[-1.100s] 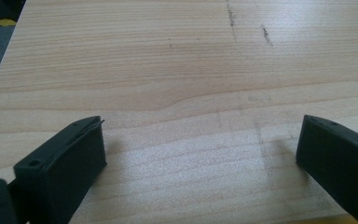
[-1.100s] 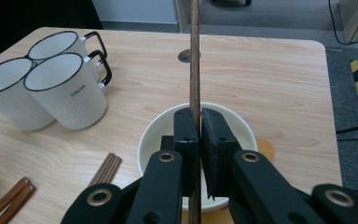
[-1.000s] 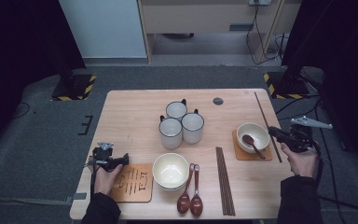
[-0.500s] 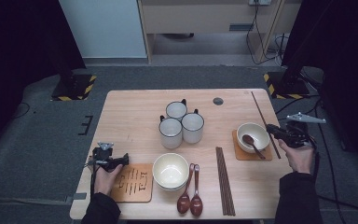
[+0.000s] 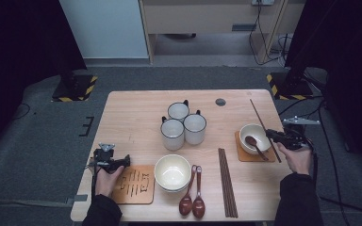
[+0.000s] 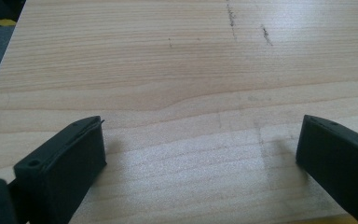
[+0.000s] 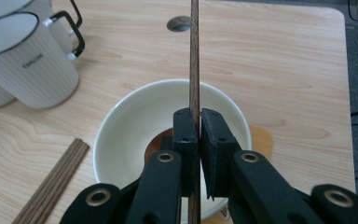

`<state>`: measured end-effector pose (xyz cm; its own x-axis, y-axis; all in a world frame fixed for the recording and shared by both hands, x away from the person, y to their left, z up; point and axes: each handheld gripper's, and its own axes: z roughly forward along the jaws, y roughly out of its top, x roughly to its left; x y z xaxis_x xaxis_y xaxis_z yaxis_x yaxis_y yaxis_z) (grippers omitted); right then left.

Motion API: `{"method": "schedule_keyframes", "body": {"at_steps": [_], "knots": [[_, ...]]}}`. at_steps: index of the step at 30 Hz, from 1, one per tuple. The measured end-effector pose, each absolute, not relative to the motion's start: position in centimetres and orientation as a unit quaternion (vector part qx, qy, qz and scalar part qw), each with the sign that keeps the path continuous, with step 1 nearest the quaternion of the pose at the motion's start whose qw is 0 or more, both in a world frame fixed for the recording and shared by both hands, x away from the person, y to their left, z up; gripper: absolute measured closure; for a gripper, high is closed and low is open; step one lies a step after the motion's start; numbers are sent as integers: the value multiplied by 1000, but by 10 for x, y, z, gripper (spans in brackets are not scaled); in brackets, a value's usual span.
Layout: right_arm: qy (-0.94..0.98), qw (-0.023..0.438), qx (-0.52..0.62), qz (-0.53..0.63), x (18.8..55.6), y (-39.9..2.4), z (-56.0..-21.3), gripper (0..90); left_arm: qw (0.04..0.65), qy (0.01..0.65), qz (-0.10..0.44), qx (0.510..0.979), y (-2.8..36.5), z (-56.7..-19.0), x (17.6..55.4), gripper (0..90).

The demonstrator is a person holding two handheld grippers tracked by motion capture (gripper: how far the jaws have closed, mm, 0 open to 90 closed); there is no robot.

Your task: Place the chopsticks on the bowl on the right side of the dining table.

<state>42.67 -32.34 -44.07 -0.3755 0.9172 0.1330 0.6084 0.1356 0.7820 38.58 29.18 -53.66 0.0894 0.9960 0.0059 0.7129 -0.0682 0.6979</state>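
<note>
Your right gripper fingers pinching a single chopstick – it runs straight ahead between them, over the white bowl just beneath the fingers, mugs off to their left, your left gripper fingers spread wide – bare worktop between.

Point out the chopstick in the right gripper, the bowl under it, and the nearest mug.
chopstick [image 7: 195,56], right gripper view, on its shaft above the fingers.
bowl [image 7: 130,121], right gripper view, on its inner left wall.
mug [image 7: 28,70], right gripper view, on its ribbed side.
</note>
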Motion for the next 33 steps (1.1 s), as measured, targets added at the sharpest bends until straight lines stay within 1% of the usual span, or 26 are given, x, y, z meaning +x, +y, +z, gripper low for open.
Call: {"method": "schedule_keyframes", "body": {"at_steps": [17, 33], "knots": [[752, 179, 511, 375, 431, -307, -457, 850, 276, 624, 256, 685, 292, -537, 386, 4], [755, 176, 512, 369, 433, -306, -463, 847, 276, 624, 256, 684, 292, -537, 386, 4]]}}
